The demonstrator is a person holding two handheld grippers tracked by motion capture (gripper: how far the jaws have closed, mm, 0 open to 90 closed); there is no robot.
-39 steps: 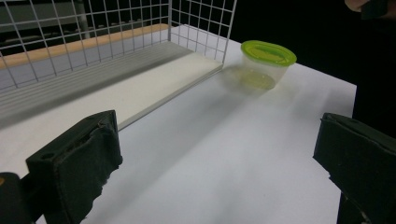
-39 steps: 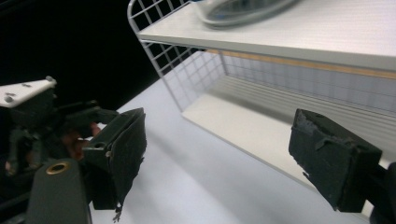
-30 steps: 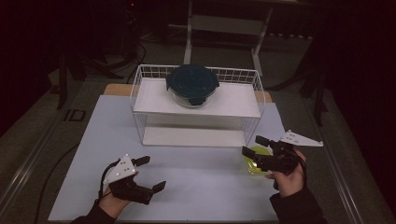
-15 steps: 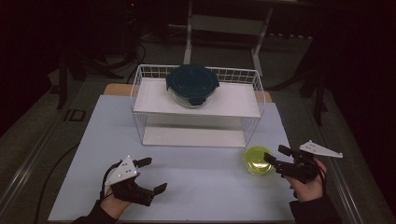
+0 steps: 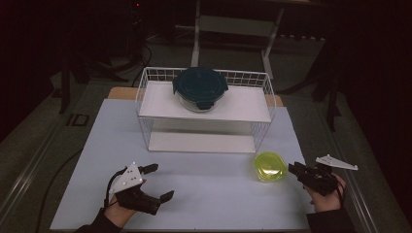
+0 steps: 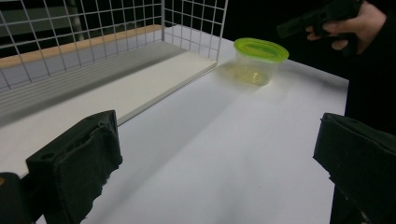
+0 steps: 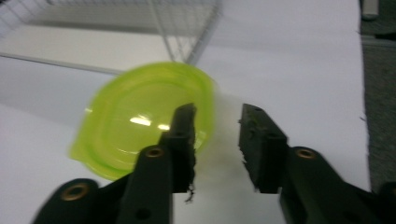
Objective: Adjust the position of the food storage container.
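As "ID" floor marking (image 5: 77, 119) reads, green-lidded container (image 5: 268, 166) unlabelled

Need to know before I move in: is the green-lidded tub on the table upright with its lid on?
Yes. The tub stands upright on the white table, its green lid seated flat on top. Contents: cannot tell.

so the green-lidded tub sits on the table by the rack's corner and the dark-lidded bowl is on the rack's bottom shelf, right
Not quite. The dark-lidded bowl is on the top shelf of the rack, not the bottom one, as the high view shows. The green-lidded tub does sit on the table by the rack's corner.
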